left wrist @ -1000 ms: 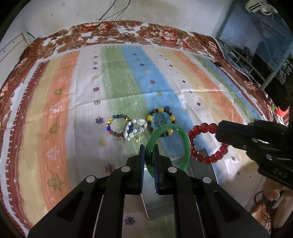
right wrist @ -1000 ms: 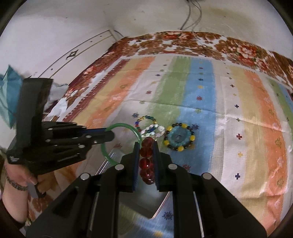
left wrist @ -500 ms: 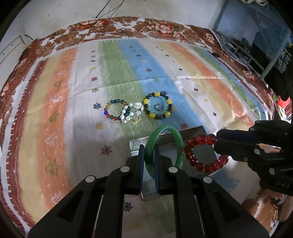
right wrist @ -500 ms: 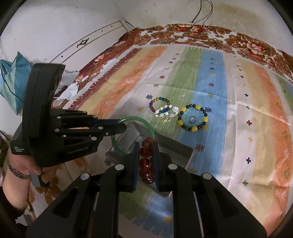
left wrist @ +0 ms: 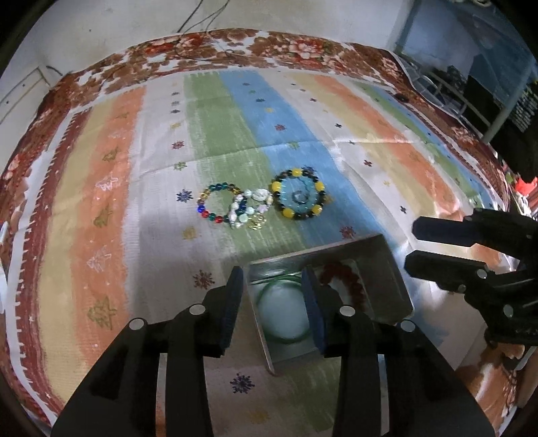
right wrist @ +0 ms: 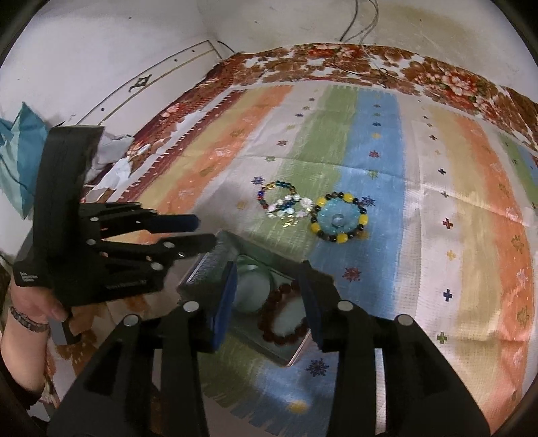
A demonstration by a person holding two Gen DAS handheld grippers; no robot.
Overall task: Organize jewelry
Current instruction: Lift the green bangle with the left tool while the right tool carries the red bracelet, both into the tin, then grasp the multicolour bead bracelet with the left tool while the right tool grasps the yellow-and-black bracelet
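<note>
Grippers opening; green bangle, red bead bracelet in tray.

A home, most likely a bedroom. A wide soft surface fills both views, spread with a striped cloth over a floral blanket, like a made bed. Behind it, at twelve o'clock, stands a stained plaster wall with loose cables hanging down. At two o'clock in the left view, a metal rack. At nine o'clock in the right view, a teal bag.
</note>
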